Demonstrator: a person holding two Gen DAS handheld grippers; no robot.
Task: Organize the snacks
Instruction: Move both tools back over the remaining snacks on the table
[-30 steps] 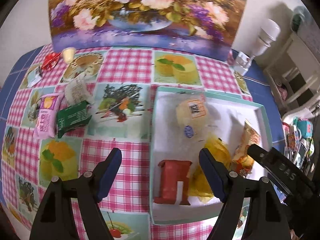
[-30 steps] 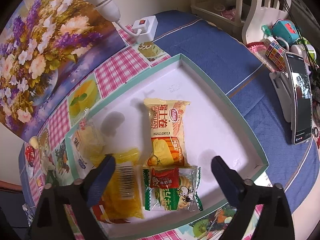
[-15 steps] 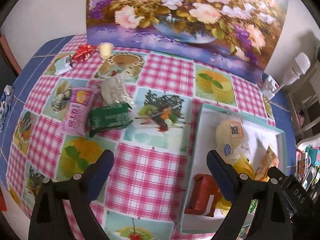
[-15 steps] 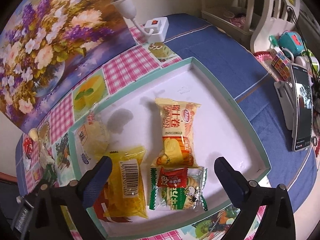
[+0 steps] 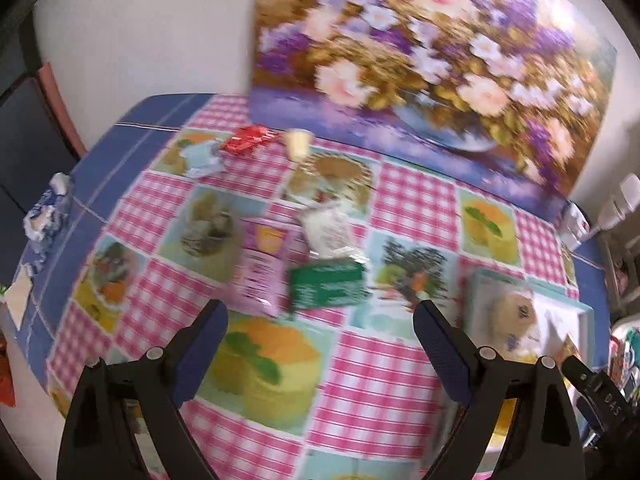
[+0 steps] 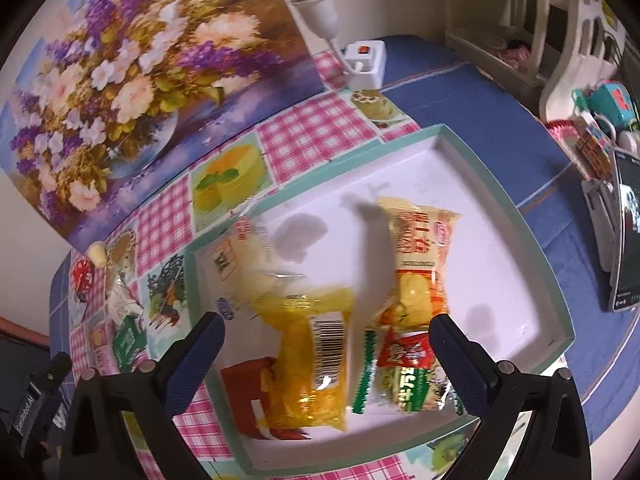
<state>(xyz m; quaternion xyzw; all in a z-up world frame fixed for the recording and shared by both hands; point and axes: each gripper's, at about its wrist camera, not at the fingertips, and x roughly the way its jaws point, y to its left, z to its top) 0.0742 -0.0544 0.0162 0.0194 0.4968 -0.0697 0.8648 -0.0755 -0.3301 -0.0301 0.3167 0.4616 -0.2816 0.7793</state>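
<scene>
Target looks like the dark green flat foil snack packet (image 5: 326, 285) on the checked tablecloth (image 5: 384, 380), beside the pink sachet (image 5: 262, 276). Light, crinkly, slippery; pinch across a short edge. Left gripper (image 5: 320, 354) spread, empty. Right gripper (image 6: 326, 354) spread over the teal-rimmed white tray (image 6: 516, 216).

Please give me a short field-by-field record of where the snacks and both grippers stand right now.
tray: white tray with teal rim on the checked tablecloth
snacks in tray: yellow barcode packet, orange-yellow packet, green-and-red packet, red box, pale round bun
snacks outside tray: green packet, pink packet, clear white packet, red candy
left gripper: jaws open, empty, over the tablecloth
right gripper: jaws open, empty, above the tray
</scene>
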